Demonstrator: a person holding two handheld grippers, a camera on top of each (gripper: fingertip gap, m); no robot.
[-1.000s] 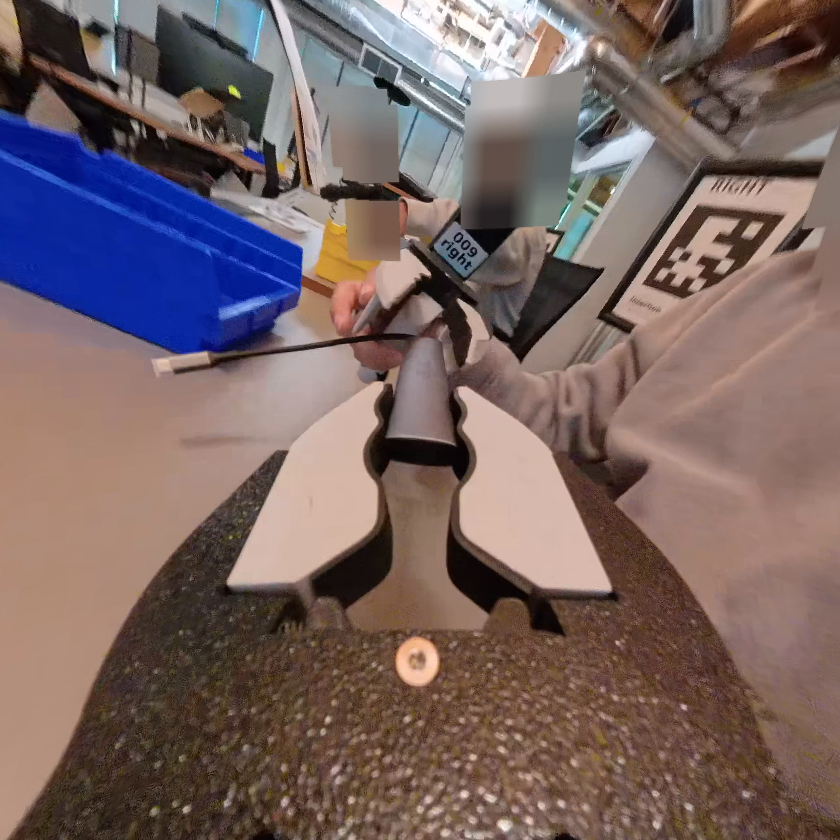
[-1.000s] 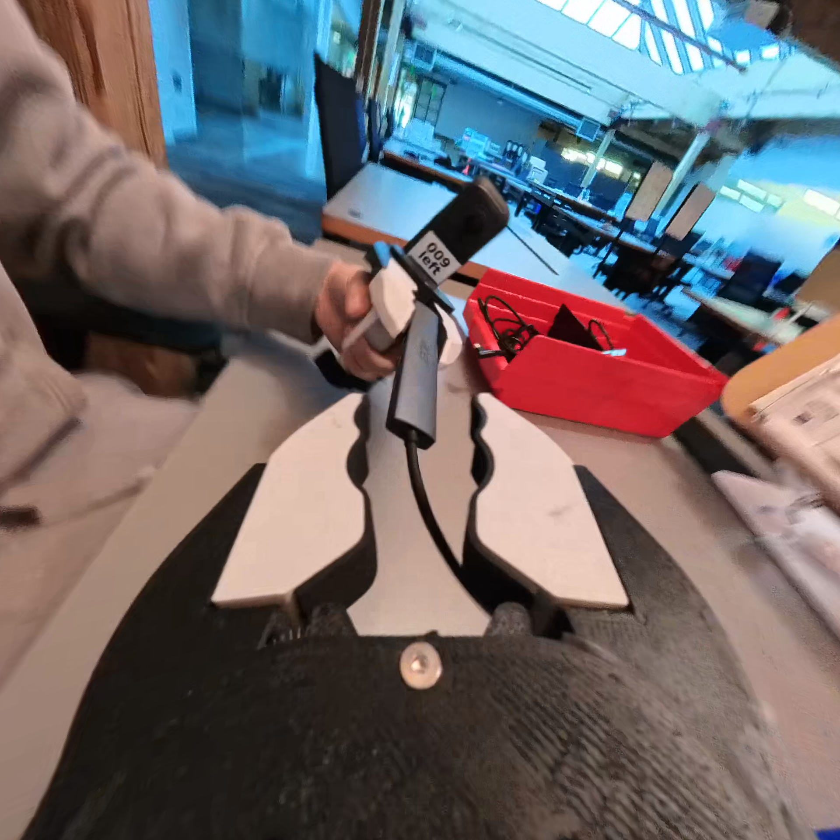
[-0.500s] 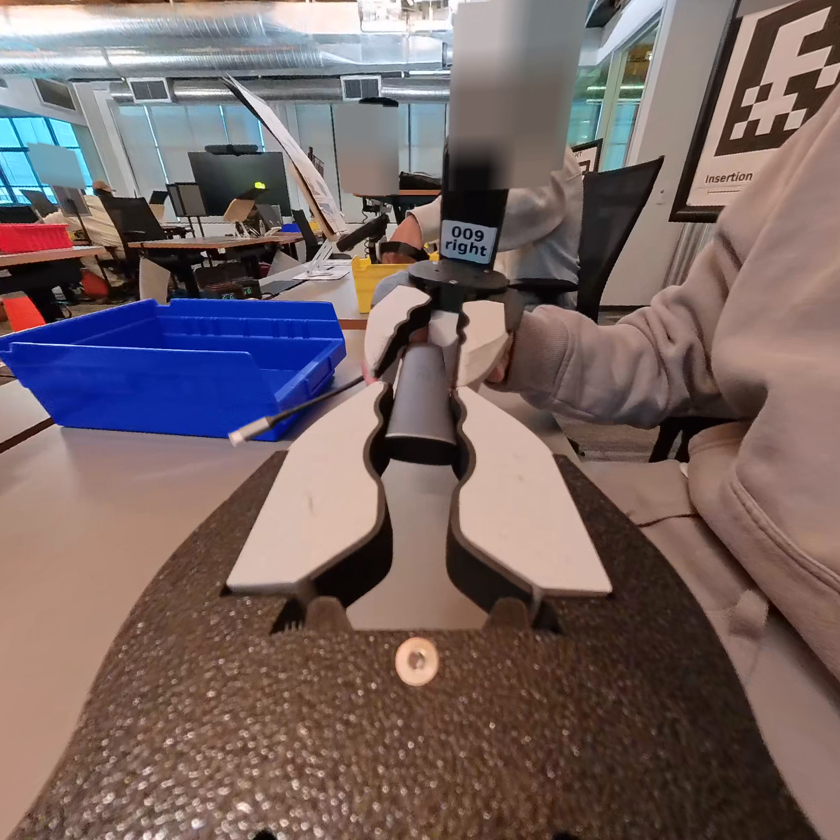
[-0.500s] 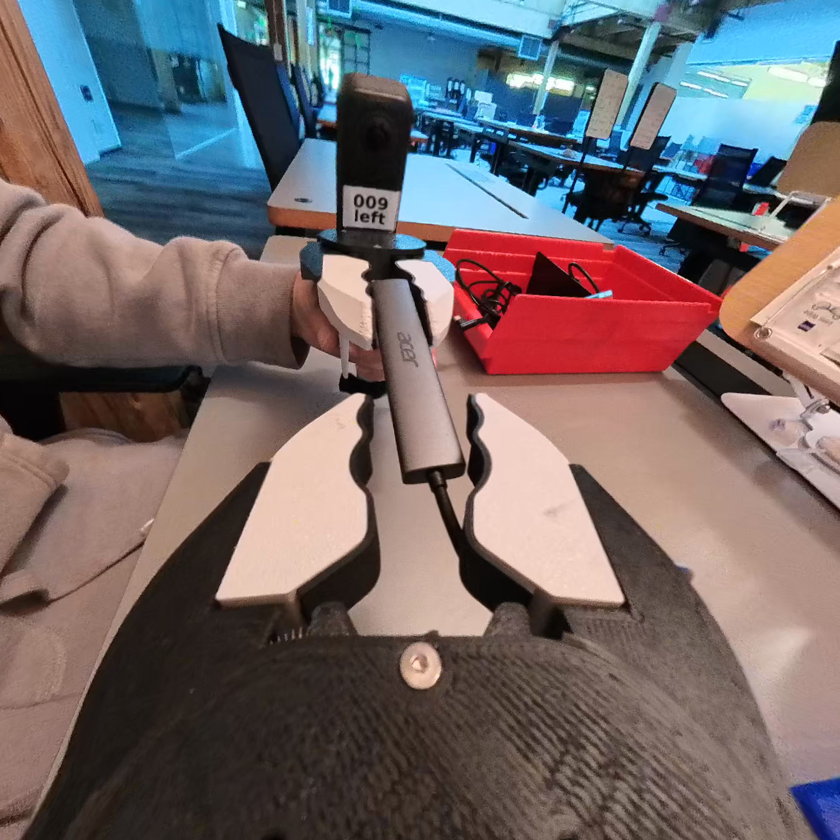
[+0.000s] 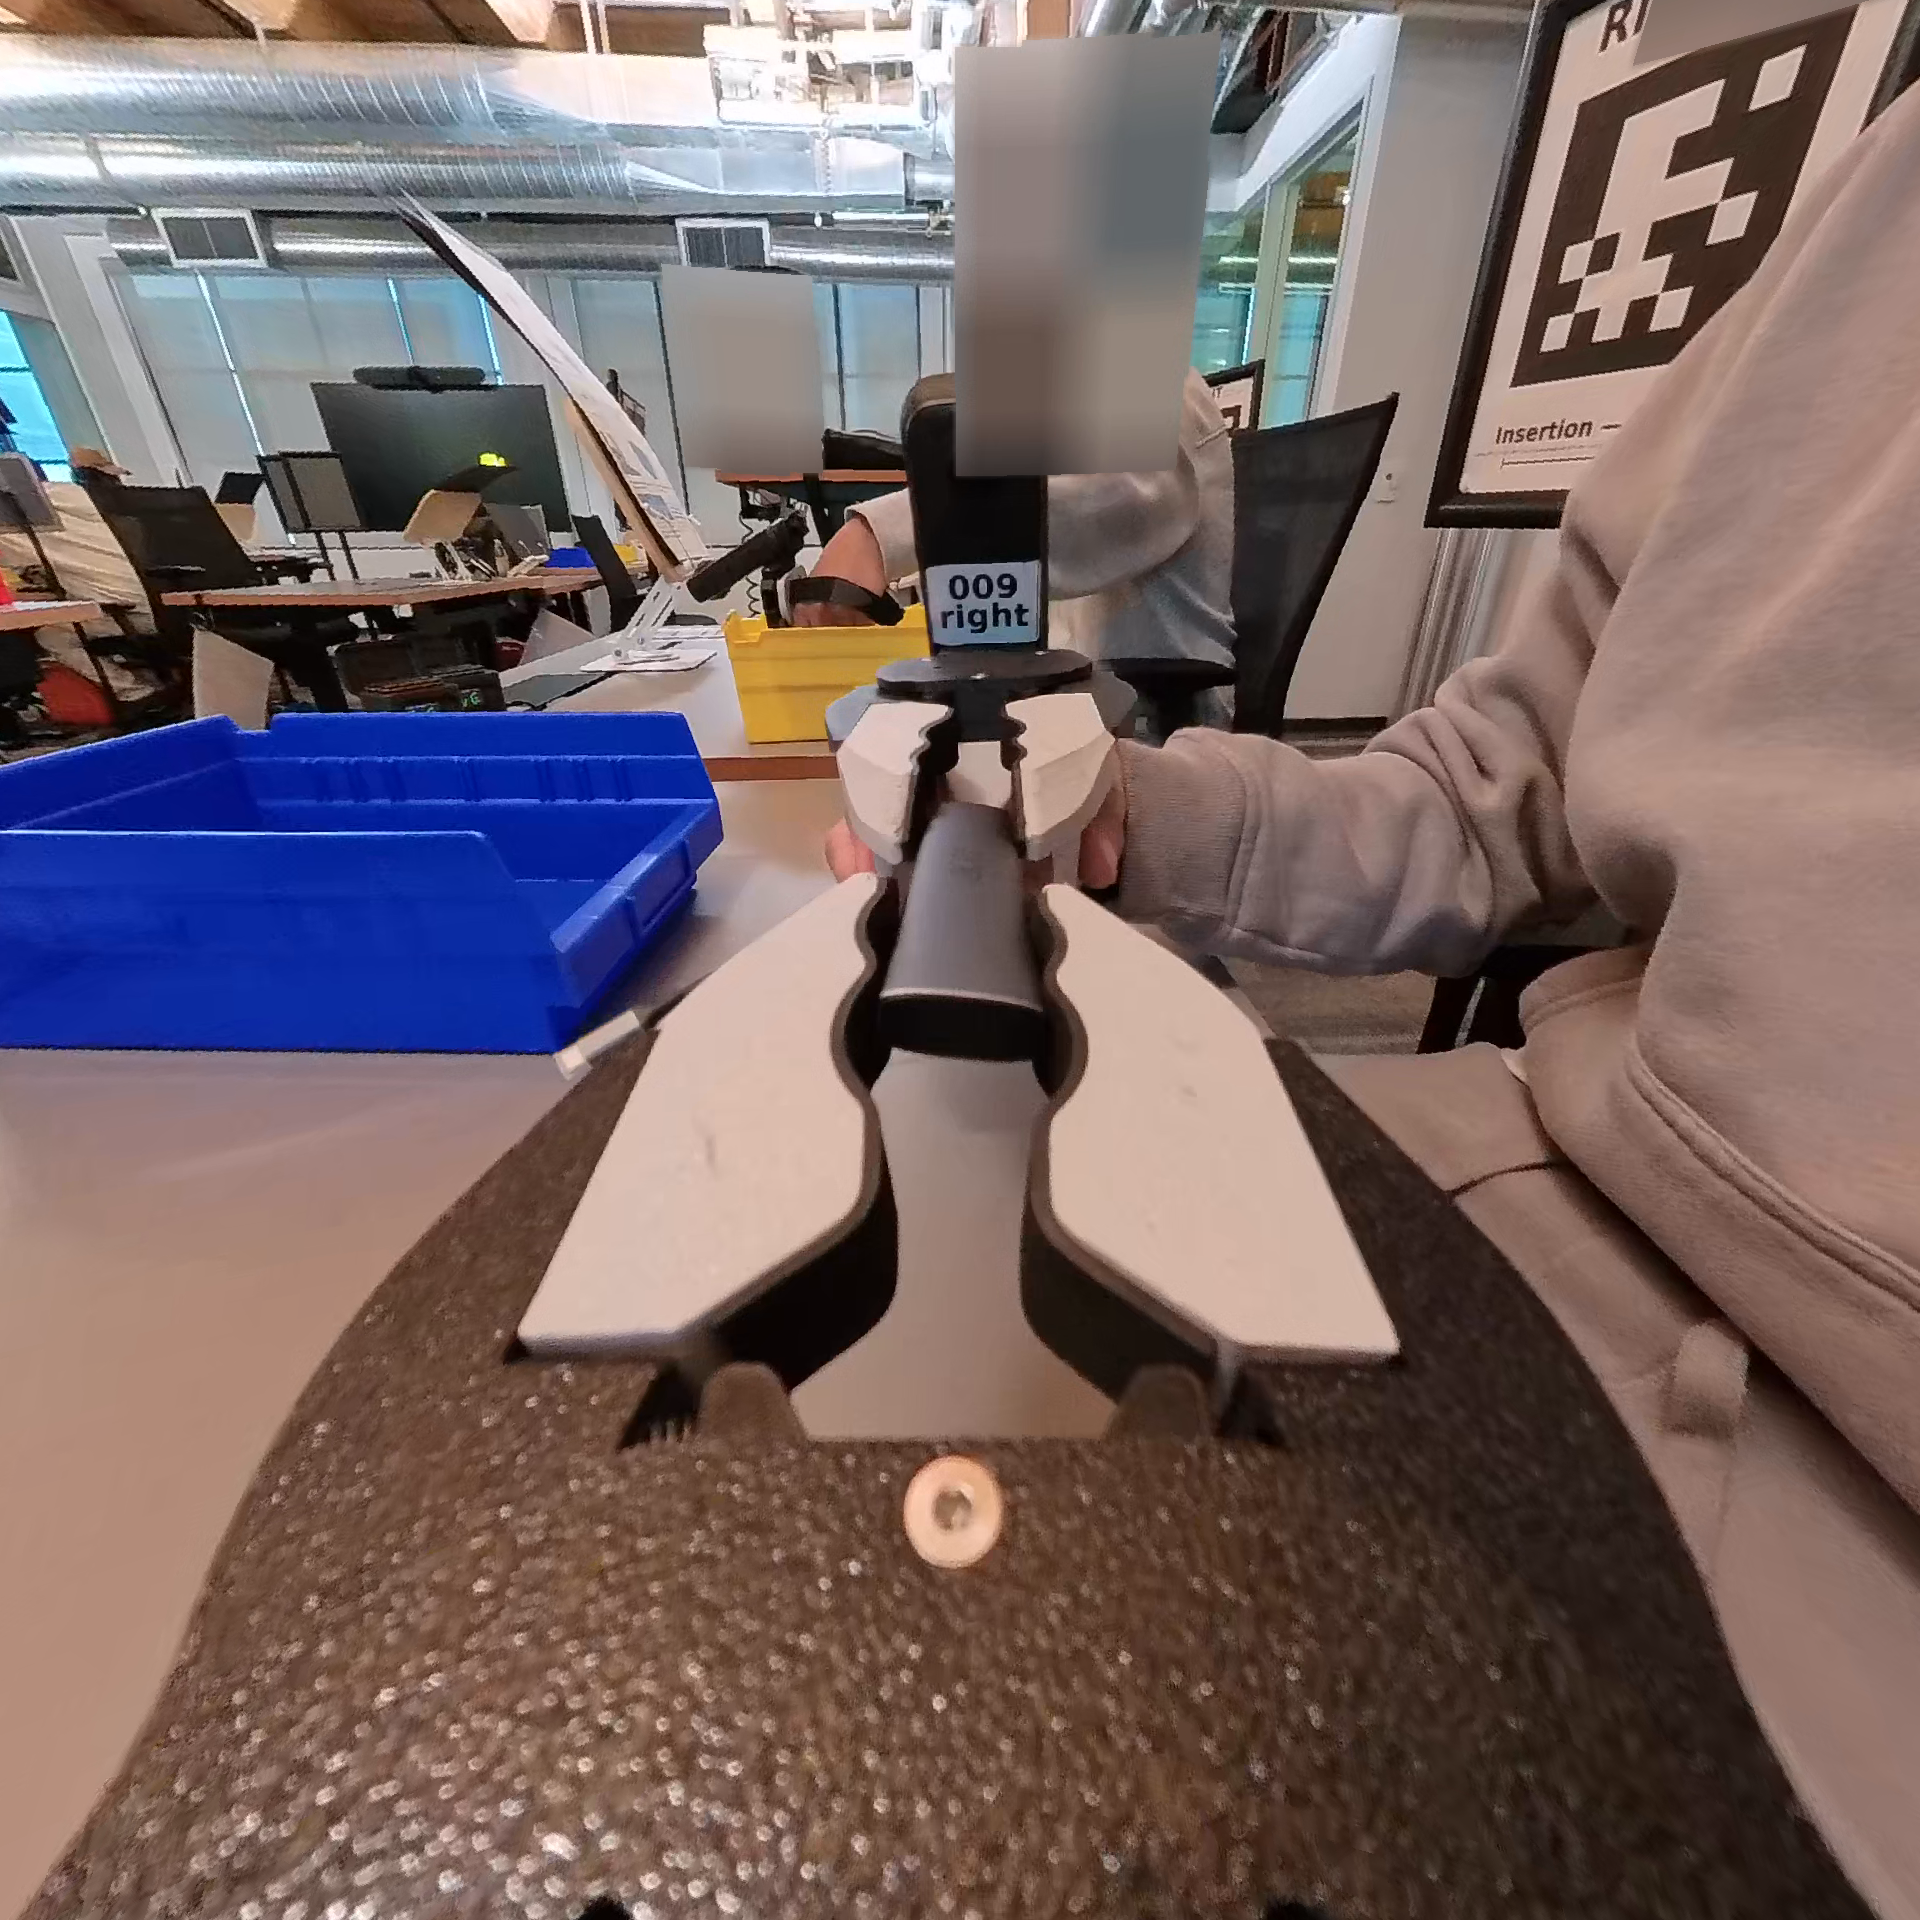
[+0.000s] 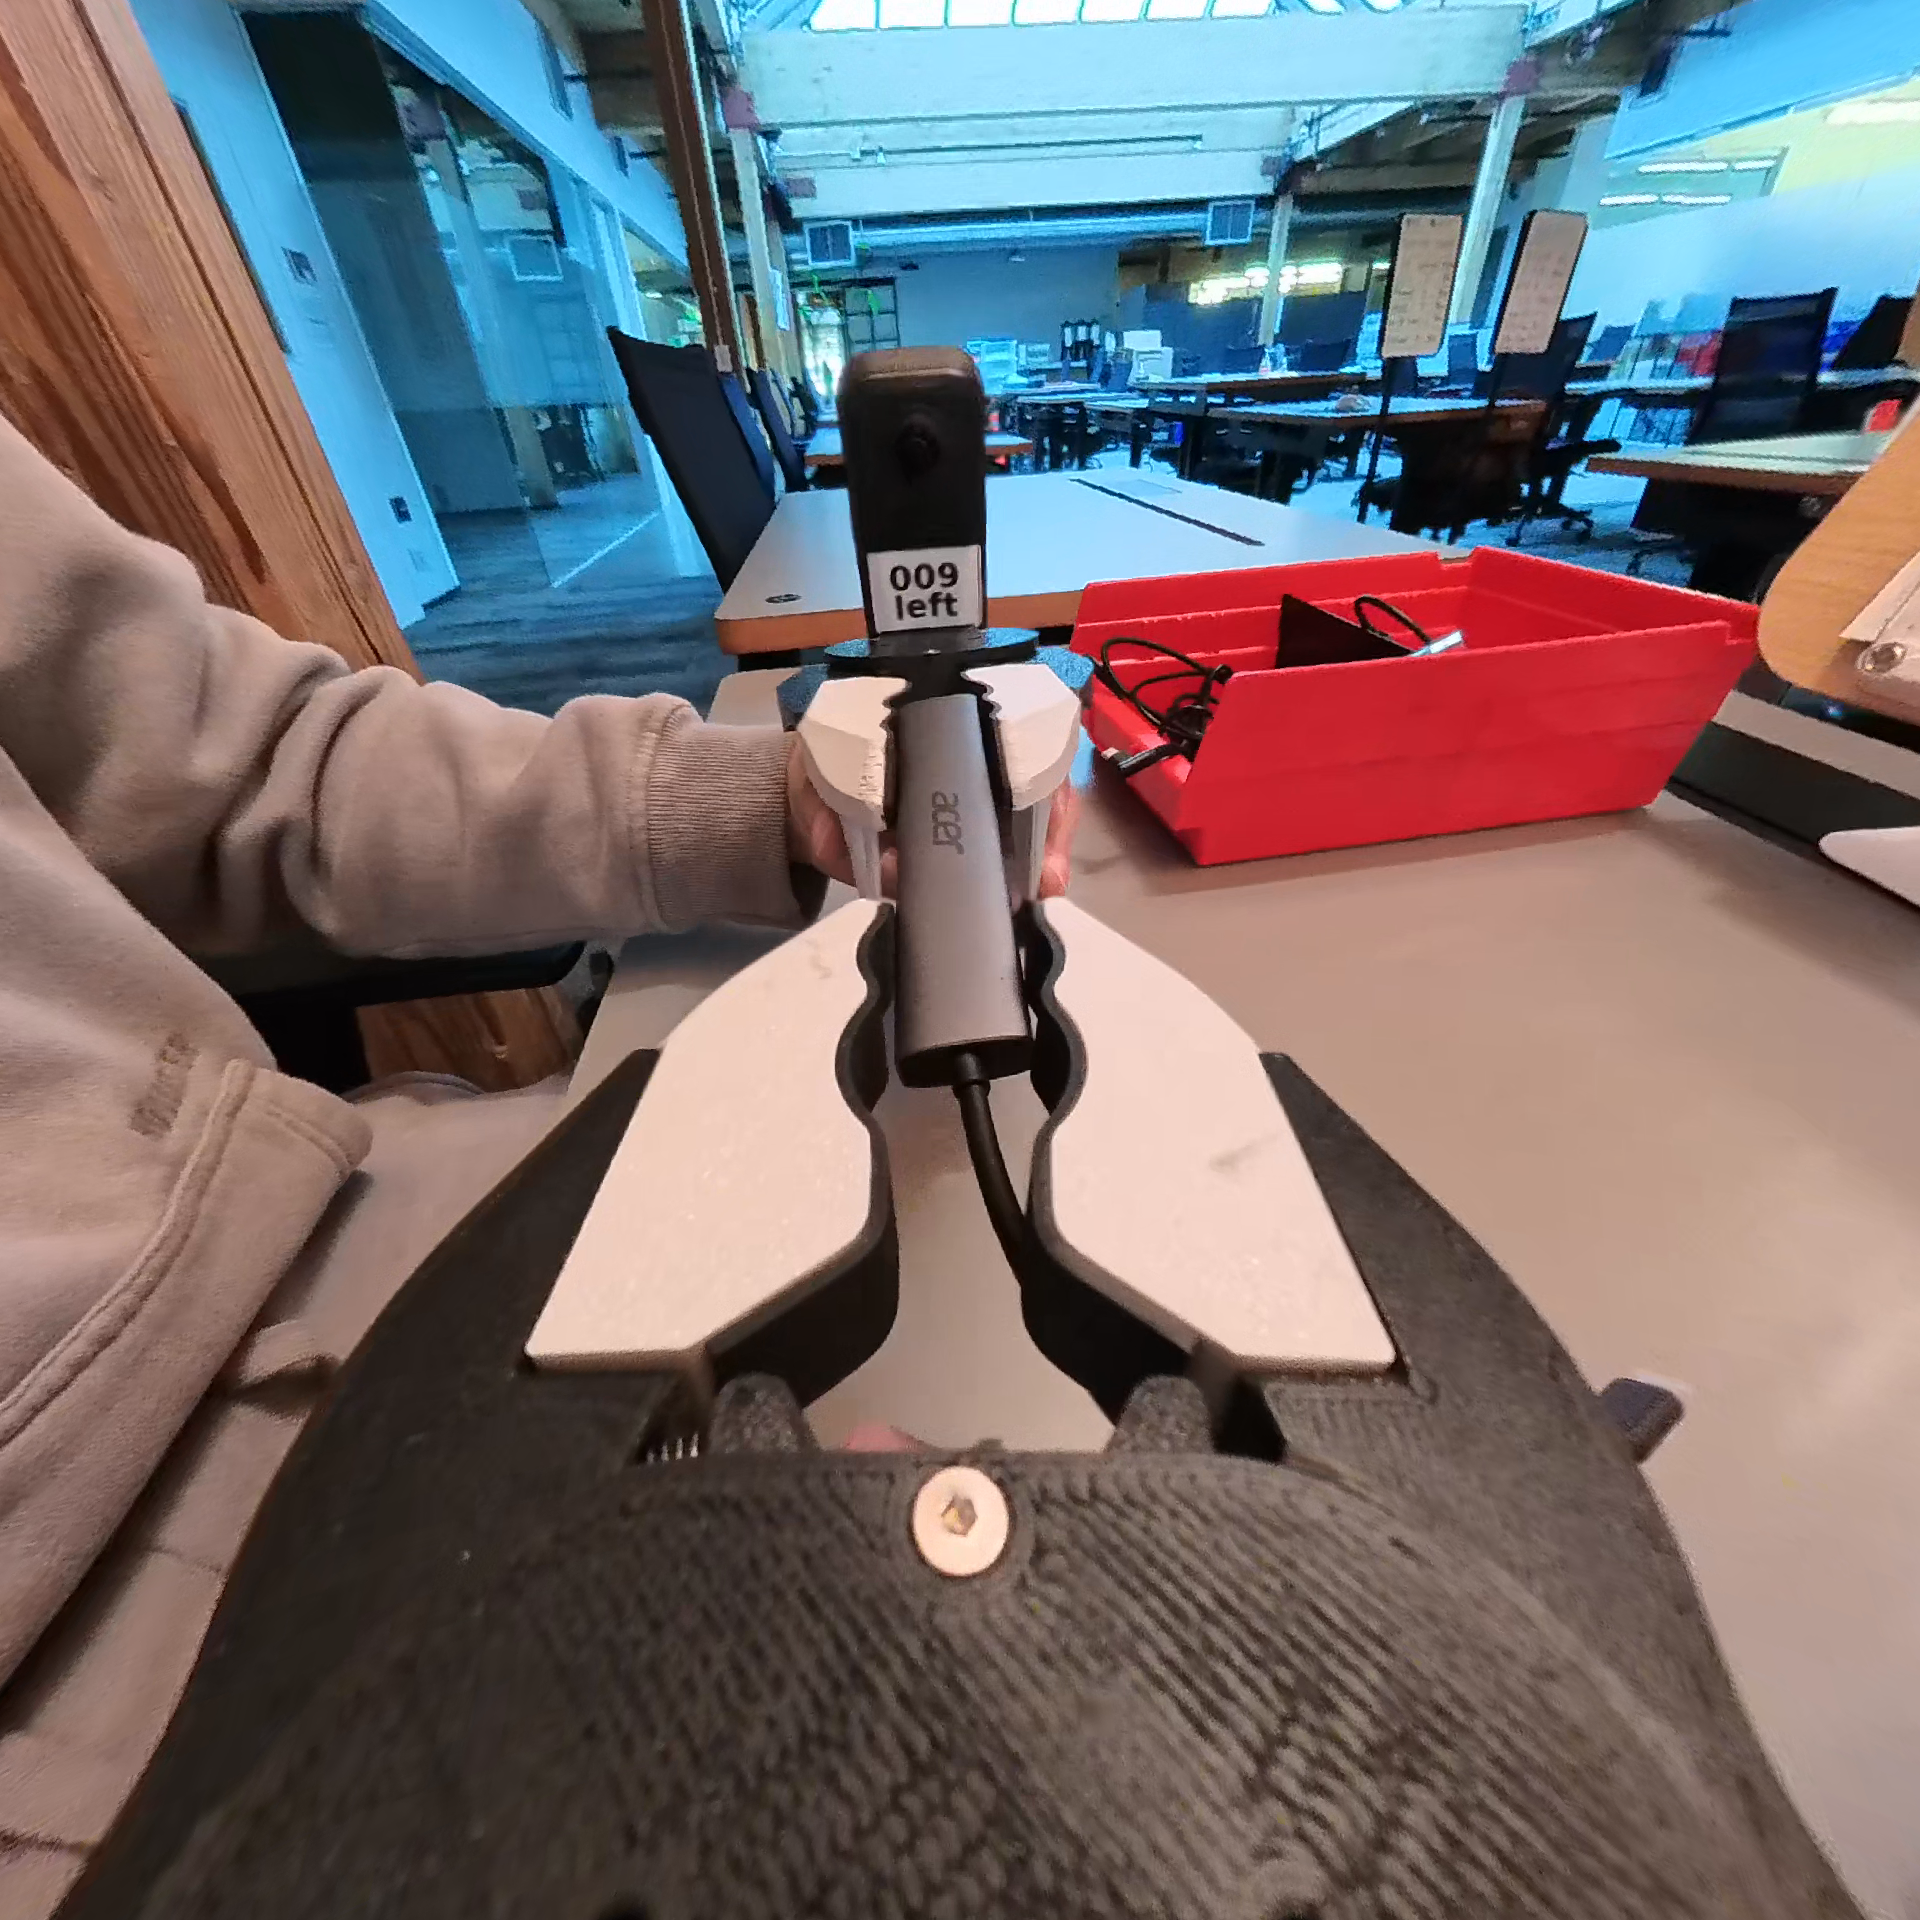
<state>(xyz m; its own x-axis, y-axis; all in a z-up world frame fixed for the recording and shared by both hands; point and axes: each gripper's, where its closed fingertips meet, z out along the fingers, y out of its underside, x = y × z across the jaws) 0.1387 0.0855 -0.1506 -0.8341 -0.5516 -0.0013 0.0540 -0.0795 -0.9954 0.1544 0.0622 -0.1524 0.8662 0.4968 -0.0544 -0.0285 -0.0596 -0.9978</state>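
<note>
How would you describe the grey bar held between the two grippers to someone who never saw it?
Find the grey table with the red bin. In front of that bin, two grippers face each other above the table. The slim dark grey hub bridges them, the only thing with a black cable leaving one end.

The adapter (image 6: 954, 894) looks like smooth matt grey metal, its cable (image 6: 992, 1164) black rubbery plastic. The left gripper (image 5: 958, 971) has matt white plastic fingers (image 5: 727, 1153) on a grainy dark body. The blue bin (image 5: 343, 883) and red bin (image 6: 1434, 717) are glossy plastic. The table (image 6: 1507, 1039) is smooth matt grey.
</note>
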